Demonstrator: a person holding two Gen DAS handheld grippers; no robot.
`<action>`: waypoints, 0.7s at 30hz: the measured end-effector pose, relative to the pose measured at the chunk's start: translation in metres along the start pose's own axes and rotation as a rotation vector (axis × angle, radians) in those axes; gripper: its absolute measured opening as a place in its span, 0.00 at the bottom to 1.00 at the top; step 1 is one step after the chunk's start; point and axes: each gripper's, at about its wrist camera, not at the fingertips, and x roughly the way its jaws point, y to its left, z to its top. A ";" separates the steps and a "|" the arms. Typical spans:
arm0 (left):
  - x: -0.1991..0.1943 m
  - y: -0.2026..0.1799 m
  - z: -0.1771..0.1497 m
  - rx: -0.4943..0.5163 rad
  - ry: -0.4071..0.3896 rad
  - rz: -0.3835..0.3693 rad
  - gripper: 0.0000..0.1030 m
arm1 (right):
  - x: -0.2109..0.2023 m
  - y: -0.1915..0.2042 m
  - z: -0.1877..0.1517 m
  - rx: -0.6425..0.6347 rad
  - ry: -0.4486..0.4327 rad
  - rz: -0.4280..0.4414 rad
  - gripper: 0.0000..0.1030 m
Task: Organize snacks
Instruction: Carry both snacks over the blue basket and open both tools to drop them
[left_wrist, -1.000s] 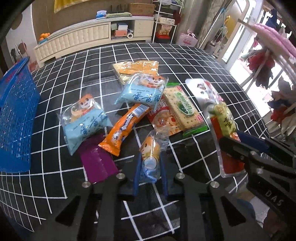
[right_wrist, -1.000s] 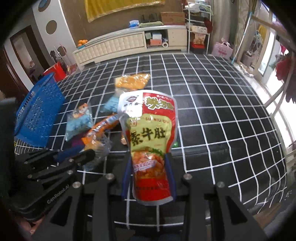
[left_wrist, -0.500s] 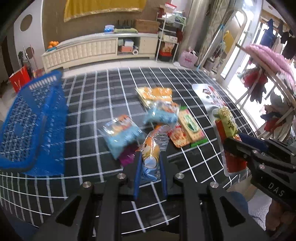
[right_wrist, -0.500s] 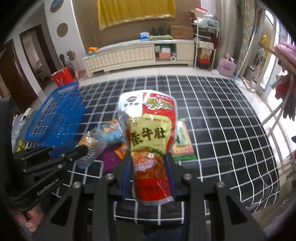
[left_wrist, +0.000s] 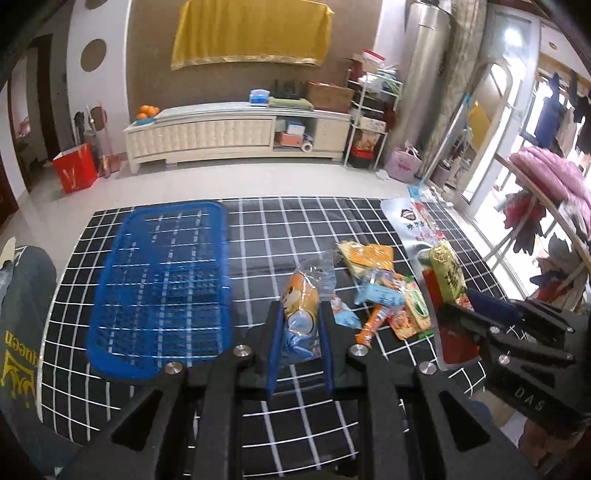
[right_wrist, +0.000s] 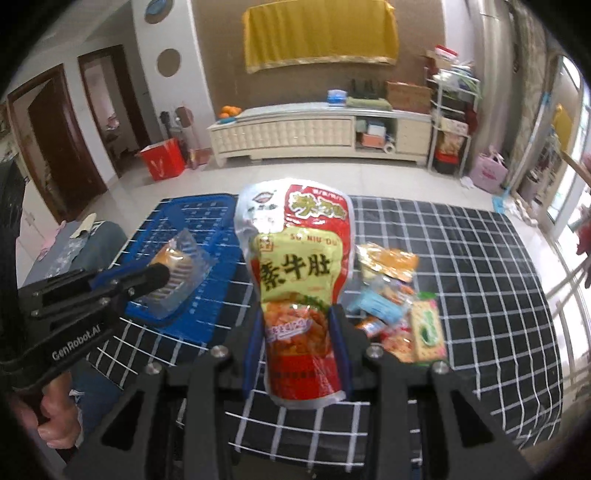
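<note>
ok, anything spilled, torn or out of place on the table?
Nothing stands out. Remaining snack packets lie in a loose overlapping heap, all intact; the blue basket sits flat and empty. Each gripper holds a sealed packet.

Daylight from the window (left_wrist: 491, 147) at right; fisheye bending, dark corners, slight blur.

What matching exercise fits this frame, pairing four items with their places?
Items:
1. red and yellow pouch
2. clear-wrapped cake
3. blue basket
4. green cracker pack

Places:
A. standing empty on the checked cloth
B. in the left claw
C. lying in the snack pile
D. in the right claw

Pairs: 1-D, 2-B, 3-A, 4-C
</note>
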 end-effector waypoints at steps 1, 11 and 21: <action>-0.002 0.007 0.002 -0.007 0.000 0.002 0.16 | 0.002 0.005 0.002 -0.007 0.000 0.006 0.38; -0.013 0.080 0.014 -0.050 -0.025 0.085 0.16 | 0.040 0.070 0.033 -0.081 0.022 0.090 0.38; 0.022 0.139 0.020 -0.073 0.043 0.111 0.16 | 0.086 0.109 0.049 -0.119 0.069 0.127 0.38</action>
